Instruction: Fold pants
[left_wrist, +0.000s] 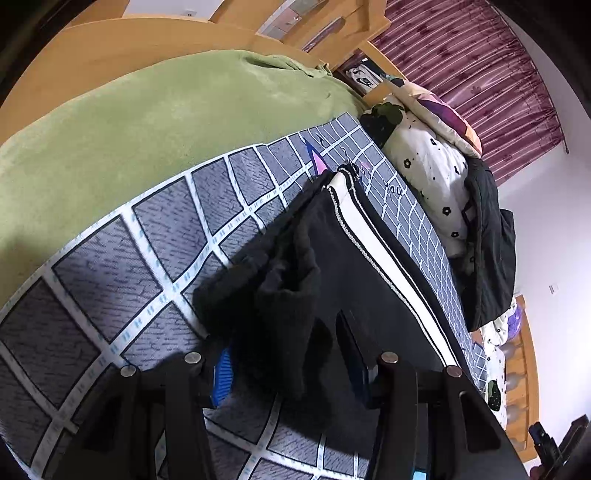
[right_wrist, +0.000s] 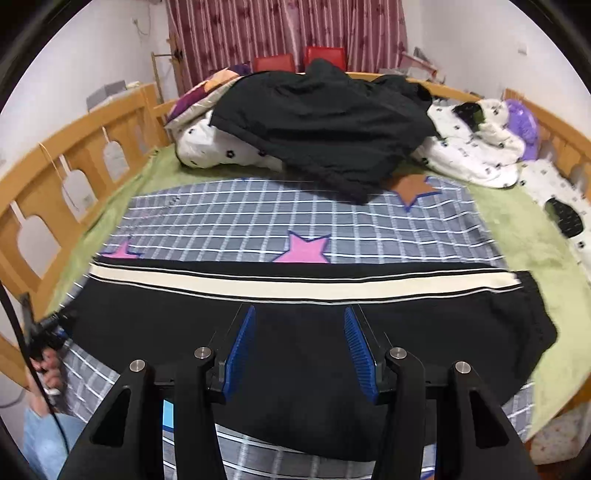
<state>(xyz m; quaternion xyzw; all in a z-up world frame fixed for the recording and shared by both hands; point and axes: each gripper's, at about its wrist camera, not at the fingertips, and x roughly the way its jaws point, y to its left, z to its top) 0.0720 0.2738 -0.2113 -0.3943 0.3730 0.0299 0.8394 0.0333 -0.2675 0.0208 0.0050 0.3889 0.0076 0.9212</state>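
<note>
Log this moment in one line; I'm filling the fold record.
left gripper: shut on pants end, lifted | right gripper: open, nothing held, above pants | pants: stretched across checked sheet

Ahead of my right tongs I see a grey checked sheet (right_wrist: 258, 210) with pink stars (right_wrist: 304, 248) and a brown star (right_wrist: 413, 188), over a green blanket (right_wrist: 524, 236). Farther ahead a black jacket (right_wrist: 325, 125) lies on a white flowered quilt (right_wrist: 476, 155), before a striped maroon curtain (right_wrist: 258, 33). A wooden bed rail (right_wrist: 70, 158) runs along their left.
</note>
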